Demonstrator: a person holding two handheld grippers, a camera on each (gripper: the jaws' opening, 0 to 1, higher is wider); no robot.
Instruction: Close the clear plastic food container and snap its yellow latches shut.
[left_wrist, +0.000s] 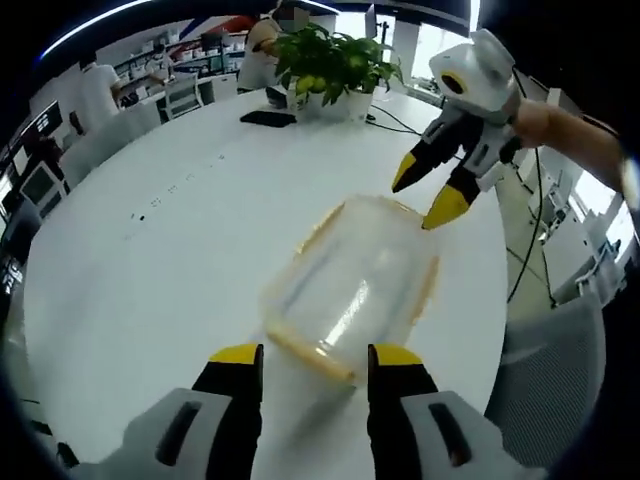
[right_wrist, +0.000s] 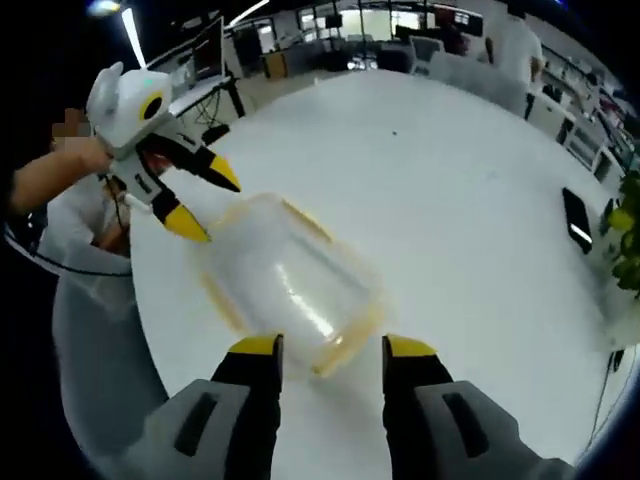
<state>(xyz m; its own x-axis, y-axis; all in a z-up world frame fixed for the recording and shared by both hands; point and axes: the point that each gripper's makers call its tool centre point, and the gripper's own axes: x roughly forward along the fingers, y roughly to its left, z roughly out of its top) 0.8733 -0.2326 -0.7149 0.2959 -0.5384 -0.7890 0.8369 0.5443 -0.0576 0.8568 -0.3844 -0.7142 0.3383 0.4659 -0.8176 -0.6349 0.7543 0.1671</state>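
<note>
An open office stretches behind a broad white tabletop (left_wrist: 150, 250), with desks and screens along the far edge. In the left gripper view, a potted plant (left_wrist: 335, 65) stands at the upper middle of the frame, a dark flat object (left_wrist: 267, 118) lies on the tabletop just to its left, and a person sits behind it. The clear plastic food container (left_wrist: 350, 290) lies blurred at the centre of the frame, with yellow latches (left_wrist: 305, 355) along its edges. The left hand-held gripper (left_wrist: 315, 365) rises from the bottom with its yellow-tipped jaws parted, holding nothing, the container's near edge lying just between and beyond the tips. At the upper right, the right hand-held gripper (left_wrist: 432, 195) comes in with its jaws apart, one tip close to the container's far corner; whether it touches, I cannot tell.

In the right gripper view, the same tabletop (right_wrist: 450, 180) fills the middle, a dark phone-like object (right_wrist: 577, 222) lies at the right edge, and green leaves (right_wrist: 628, 240) show beside it. The container (right_wrist: 295, 285) lies at the centre. The right hand-held gripper (right_wrist: 330, 355) stands spread at the bottom, empty, its tips just at the container's near edge. The left hand-held gripper (right_wrist: 205, 205) enters from the upper left, jaws apart, its lower tip at the container's far corner, held by a hand (right_wrist: 60, 165).
</note>
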